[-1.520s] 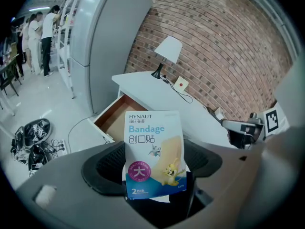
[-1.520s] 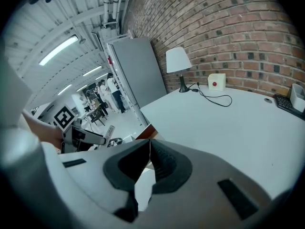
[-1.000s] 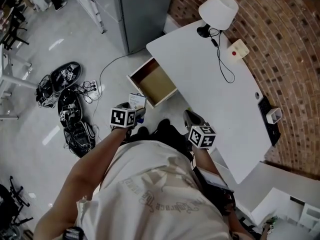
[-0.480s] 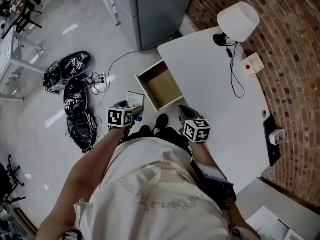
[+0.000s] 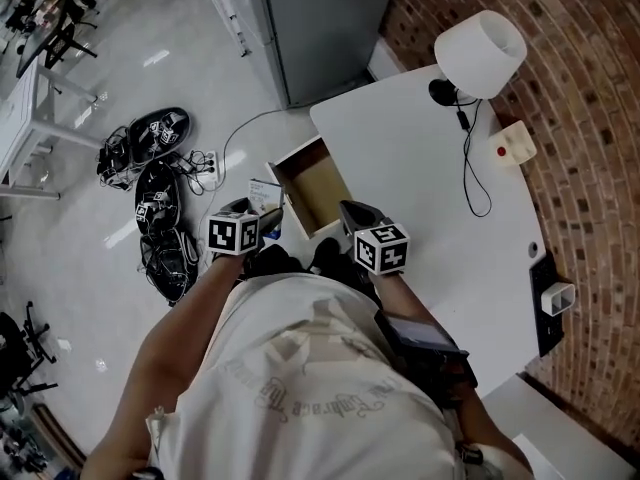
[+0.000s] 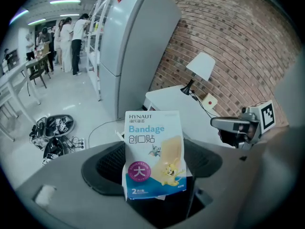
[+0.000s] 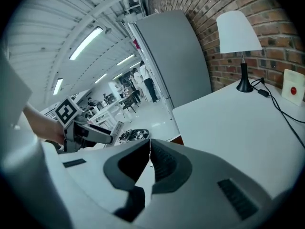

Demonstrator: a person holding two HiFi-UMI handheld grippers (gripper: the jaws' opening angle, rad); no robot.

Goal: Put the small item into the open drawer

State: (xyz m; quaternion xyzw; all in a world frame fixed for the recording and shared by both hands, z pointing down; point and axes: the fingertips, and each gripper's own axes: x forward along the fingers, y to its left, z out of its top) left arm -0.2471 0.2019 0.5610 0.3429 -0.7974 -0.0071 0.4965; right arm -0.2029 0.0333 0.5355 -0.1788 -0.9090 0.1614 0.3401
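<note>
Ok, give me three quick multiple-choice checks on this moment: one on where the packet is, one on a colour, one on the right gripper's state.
1. Where is the bandage packet relative to the open drawer? A inside it; B outside it, held by the left gripper; C lying on its front edge.
2. What colour is the lampshade? A white; B red; C black.
3. The right gripper is: A wide open; B shut on a pen; C shut, nothing between its fingers.
Answers: 1 B, the left gripper view shows it clamped upright; 2 A, it is plain white in the head view; 3 C, the right gripper view shows the fingers meeting, empty.
</note>
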